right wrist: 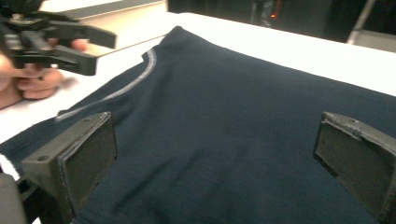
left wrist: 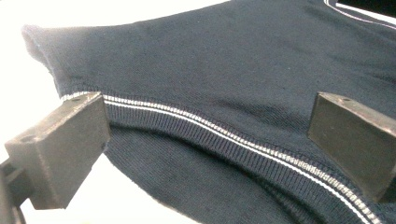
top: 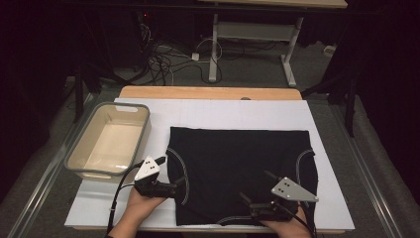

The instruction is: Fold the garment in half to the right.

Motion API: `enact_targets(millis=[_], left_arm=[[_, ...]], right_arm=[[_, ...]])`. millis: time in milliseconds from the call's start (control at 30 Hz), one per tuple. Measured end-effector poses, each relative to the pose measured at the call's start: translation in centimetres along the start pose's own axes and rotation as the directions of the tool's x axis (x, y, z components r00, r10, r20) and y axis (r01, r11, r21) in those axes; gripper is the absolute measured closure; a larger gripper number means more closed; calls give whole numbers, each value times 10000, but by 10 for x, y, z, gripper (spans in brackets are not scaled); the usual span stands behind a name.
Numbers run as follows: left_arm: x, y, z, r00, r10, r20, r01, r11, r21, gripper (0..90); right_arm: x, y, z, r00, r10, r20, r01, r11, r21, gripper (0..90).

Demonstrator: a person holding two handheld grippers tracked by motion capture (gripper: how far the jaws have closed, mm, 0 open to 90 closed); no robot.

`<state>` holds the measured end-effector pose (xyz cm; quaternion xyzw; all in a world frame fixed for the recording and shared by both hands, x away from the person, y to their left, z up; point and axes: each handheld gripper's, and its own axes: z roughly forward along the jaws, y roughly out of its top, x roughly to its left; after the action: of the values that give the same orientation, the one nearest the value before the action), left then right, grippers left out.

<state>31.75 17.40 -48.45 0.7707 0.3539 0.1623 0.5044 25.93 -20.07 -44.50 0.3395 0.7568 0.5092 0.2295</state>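
Observation:
A dark navy garment (top: 237, 168) with thin white striped trim lies folded flat on the white table cover. My left gripper (top: 171, 171) hovers open at the garment's left edge, and its jaws straddle the striped ribbed band (left wrist: 219, 135). My right gripper (top: 257, 186) is open over the garment's near right part, jaws spread wide above plain dark cloth (right wrist: 219, 130). The left gripper (right wrist: 70, 39) and the fingers holding it appear at the upper left of the right gripper view. Neither gripper holds anything.
A beige plastic bin (top: 81, 161) stands on the table's left side, close to my left hand. The white cover (top: 223, 111) is bare behind the garment. Beyond the table's far wooden edge (top: 208, 92) are cables and desk legs on the floor.

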Motion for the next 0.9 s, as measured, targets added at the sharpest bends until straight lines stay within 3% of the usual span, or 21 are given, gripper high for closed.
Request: enact_targets(millis=[233, 500, 767, 900], left_arm=[[1, 0, 0, 10000, -64, 16, 64, 10000, 13, 0], [1, 0, 0, 9999, -75, 89, 75, 10000, -16, 0], [2, -2, -3, 9998, -96, 187, 103, 9994, -343, 0], [2, -2, -4, 9997, -139, 224, 149, 9990, -412, 0]], right_arm=[[30, 6, 25, 9961, -346, -806, 366, 9991, 228, 20], [62, 6, 54, 9853, -555, -1614, 671, 9955, 674, 59], [93, 6, 80, 9712, -559, -2316, 847, 9896, 1167, 185], [107, 3, 88, 9647, -568, -2570, 982, 9836, 1510, 296]])
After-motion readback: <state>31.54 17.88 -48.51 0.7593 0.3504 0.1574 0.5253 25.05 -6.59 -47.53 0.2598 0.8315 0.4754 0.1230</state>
